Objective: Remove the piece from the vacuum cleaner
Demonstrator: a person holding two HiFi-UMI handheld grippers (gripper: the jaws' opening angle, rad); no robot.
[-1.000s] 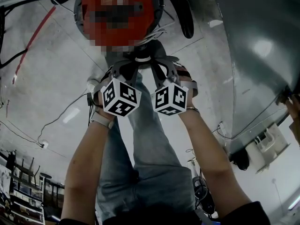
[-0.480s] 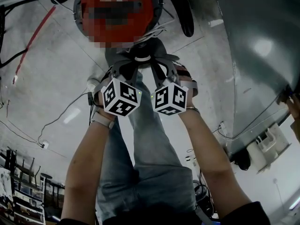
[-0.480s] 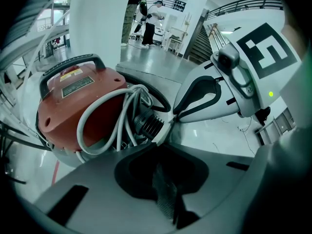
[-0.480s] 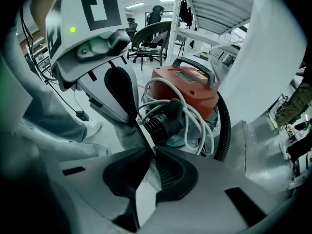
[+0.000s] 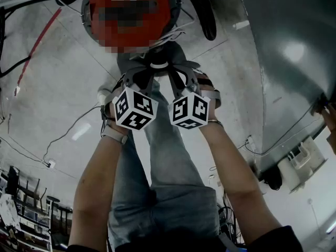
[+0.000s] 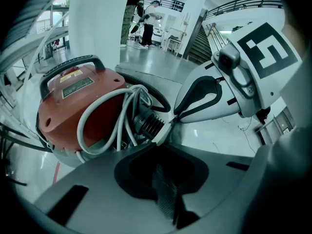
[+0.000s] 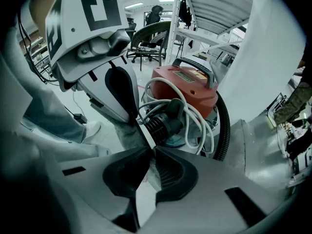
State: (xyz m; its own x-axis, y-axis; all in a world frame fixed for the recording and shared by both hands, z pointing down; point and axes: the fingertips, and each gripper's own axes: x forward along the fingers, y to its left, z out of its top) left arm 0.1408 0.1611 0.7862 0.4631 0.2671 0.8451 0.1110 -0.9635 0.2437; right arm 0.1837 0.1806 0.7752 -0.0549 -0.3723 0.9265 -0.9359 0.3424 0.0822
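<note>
Red and drum-shaped, the vacuum cleaner sits on the pale concrete floor just ahead of the person's jeans-clad legs, with a black carry handle arched over its top. The piece in question, a black ribbed hose cuff, juts from the cleaner's side toward both tools. Loops of white power cord are coiled around and over it, crowding the approach. The left gripper has its two grey jaws pressed together at the tips, right up against the near end of the cuff; nothing shows between them. The right gripper is likewise closed tip to tip, just below the same ribbed cuff, and it is not clear whether it touches. In the head view the two tools are held side by side, their marker cubes almost touching. A black corrugated hose curves down the cleaner's far side. A large curved grey metal panel rises close on the right, and a thin red strip lies on the floor to the left.
</note>
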